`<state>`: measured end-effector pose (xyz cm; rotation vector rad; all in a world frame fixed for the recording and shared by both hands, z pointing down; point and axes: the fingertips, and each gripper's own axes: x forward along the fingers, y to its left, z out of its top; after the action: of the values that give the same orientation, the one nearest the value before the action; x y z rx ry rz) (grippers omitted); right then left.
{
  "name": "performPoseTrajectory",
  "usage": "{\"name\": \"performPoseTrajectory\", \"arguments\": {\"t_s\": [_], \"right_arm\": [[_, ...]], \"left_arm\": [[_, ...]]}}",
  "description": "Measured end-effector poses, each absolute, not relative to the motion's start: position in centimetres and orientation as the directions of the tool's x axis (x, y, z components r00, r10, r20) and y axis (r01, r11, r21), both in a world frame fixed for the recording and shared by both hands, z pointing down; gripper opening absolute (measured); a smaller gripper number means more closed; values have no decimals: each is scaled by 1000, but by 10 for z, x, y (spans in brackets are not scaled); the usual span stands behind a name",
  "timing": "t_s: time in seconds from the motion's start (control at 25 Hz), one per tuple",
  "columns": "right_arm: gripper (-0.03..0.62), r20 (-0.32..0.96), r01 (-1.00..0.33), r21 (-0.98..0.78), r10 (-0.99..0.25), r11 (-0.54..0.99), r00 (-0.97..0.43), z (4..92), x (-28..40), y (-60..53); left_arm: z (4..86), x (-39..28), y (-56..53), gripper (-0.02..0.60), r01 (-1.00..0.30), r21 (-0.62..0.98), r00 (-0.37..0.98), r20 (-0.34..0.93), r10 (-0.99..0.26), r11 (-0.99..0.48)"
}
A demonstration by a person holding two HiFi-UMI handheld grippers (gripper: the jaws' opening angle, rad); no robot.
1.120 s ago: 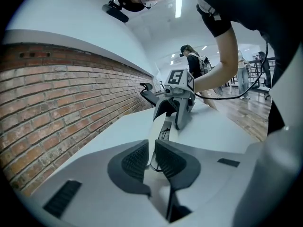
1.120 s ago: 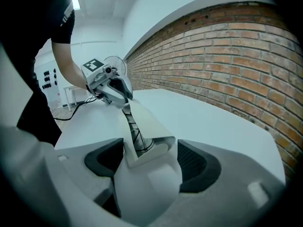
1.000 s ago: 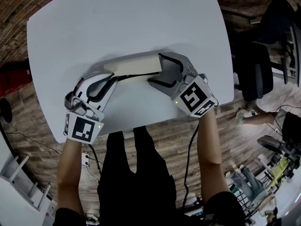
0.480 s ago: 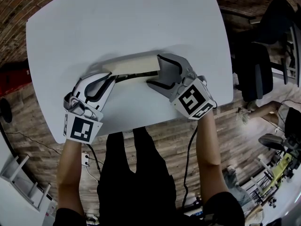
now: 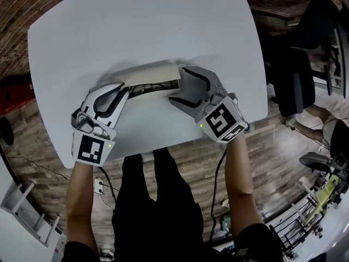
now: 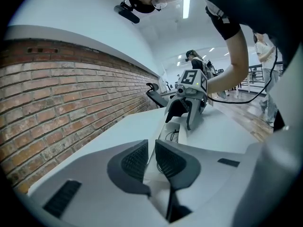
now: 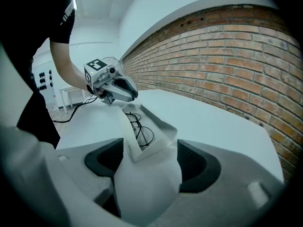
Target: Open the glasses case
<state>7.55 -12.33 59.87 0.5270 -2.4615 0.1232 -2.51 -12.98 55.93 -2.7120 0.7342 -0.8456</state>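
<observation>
Currently, head view: glasses case point(image 5: 152, 76) lies on the white table point(image 5: 136, 21) just left of frame centre. Its long axis runs left-right, with the left end slightly lower in the frame. Left gripper point(image 5: 126, 89) is at the case's left end and right gripper point(image 5: 179, 83) at its right end, both touching it.

Left gripper view: jaws nearly together, pinching a thin white edge of the case, looks like the flap. The case runs away from the camera toward the upper middle, where the other gripper sits. Glasses point(image 6: 174, 136) are visible inside, so it's already partly open.

Right gripper view: jaws spread wide around the rounded end of the case, with the pads against both sides. The case points away toward the upper left, its flap is lifted along one side, and dark frames lie in the trough.

Handling, my read: it's light, with a stiff body and a thinner flap that flexes. The smooth skin could slip in the pads. The contents are fragile, so no crushing the body. Best hold is what's in place: clamp one end of the body and pinch the flap edge at the other.
</observation>
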Motion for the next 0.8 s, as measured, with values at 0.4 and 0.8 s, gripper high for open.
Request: {"name": "performPoseTrajectory", "arguments": {"t_s": [0.4,0.8], "right_arm": [[339,603,-373,52,-327,926,-728,600,74,-116],[334,632,-342,67,-305,937,-712,604,73,-115]], "left_arm": [[557,-24,-141,41,-409,-350,697,476,-536,-843],[555,-25,-156,41,-414,-358,689,477,-545,-837]]}}
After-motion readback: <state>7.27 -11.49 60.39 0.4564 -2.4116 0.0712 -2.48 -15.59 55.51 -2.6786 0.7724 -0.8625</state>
